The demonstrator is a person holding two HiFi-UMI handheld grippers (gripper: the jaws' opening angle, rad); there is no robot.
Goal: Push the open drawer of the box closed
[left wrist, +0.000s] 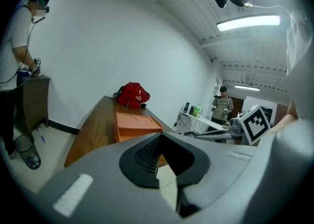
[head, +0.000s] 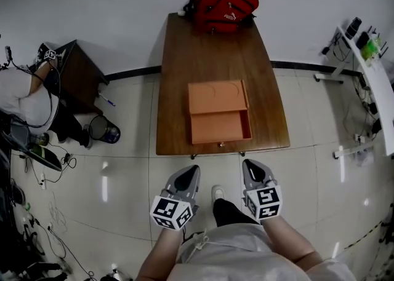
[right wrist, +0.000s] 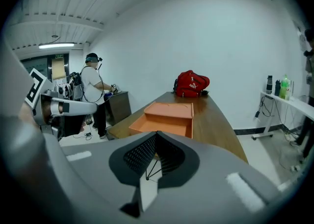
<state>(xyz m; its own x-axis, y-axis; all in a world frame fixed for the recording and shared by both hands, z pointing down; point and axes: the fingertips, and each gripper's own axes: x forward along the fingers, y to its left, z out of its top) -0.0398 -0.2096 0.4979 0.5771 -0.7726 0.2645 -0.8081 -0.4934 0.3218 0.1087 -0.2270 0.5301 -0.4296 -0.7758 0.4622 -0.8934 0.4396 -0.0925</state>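
An orange box lies on the brown wooden table. Its drawer is pulled out toward the table's near edge and looks empty. Both grippers hang over the tiled floor, short of that edge and touching nothing. My left gripper points toward the drawer's left corner, with its jaws together. My right gripper sits below the drawer's right corner, also with its jaws together. From the left gripper the box shows ahead. From the right gripper the drawer shows open and bare.
A red bag rests at the table's far end by the wall. A person stands at a dark cabinet on the left, with a bin and cables nearby. A white shelf stands at the right.
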